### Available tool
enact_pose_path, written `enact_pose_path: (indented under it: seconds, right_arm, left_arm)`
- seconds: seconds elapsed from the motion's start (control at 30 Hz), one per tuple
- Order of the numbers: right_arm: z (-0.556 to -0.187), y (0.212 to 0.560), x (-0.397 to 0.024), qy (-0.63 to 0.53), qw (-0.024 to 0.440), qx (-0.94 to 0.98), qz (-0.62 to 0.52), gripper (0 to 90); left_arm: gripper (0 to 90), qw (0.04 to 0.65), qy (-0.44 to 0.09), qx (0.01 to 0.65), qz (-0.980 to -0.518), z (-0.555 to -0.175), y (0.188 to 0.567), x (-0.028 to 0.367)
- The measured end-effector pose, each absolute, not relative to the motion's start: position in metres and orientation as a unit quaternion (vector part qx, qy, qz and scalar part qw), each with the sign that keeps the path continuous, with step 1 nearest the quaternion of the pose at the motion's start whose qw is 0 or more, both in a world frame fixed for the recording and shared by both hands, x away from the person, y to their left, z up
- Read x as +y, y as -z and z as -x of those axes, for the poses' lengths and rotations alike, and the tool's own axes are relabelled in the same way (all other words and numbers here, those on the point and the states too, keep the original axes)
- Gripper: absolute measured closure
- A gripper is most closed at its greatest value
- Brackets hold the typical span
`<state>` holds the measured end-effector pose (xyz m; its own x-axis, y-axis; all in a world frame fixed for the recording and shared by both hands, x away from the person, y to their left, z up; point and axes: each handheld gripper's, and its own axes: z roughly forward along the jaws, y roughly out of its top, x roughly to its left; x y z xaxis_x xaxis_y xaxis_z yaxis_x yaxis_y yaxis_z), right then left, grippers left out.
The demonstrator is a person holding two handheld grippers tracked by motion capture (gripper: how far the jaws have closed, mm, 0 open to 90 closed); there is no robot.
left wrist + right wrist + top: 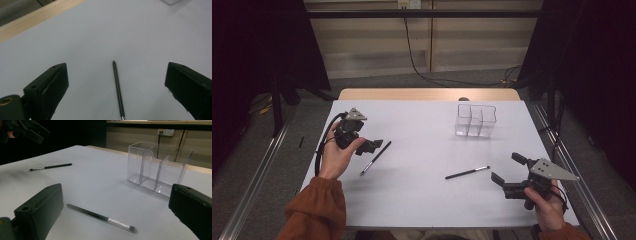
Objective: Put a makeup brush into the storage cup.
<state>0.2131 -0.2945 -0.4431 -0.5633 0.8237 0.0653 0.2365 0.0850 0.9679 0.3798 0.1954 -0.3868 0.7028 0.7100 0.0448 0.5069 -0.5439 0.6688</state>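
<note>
Starting at the left side of the white table [422, 190], the left gripper [371, 146] sits low over the surface with its jaws spread wide and nothing between them, held in a hand with a rust-orange sleeve [314, 210]. Just beside its jaws lies a thin black makeup brush [375, 158], angled diagonally, and in the left gripper view that same brush [118, 90] runs right up the gap between the jaws, not touching either one, with bare tabletop all around it. Moving toward the middle, there's a big open stretch of table, then a second brush [467, 172] lying flat, well apart from the first. Behind it, near the far edge, stands a clear acrylic organizer [476, 120] with compartments, upright. Over on the right, close to the table's near right corner, the right gripper [507, 172] is also wide open, its jaws pointing toward that second brush [100, 217], near it but apart.
</note>
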Motion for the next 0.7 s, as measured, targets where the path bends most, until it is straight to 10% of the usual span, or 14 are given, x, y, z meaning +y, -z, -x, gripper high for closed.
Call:
enact_pose_path:
  seconds: [0.7]
  right_arm:
    - [-0.214, 0.444, -0.293, -0.556, 0.255, 0.692, -0.383, 0.0]
  left_arm:
    - [9.8, 0.2, -0.069, 0.365, -0.907, -0.397, 0.406, 0.189]
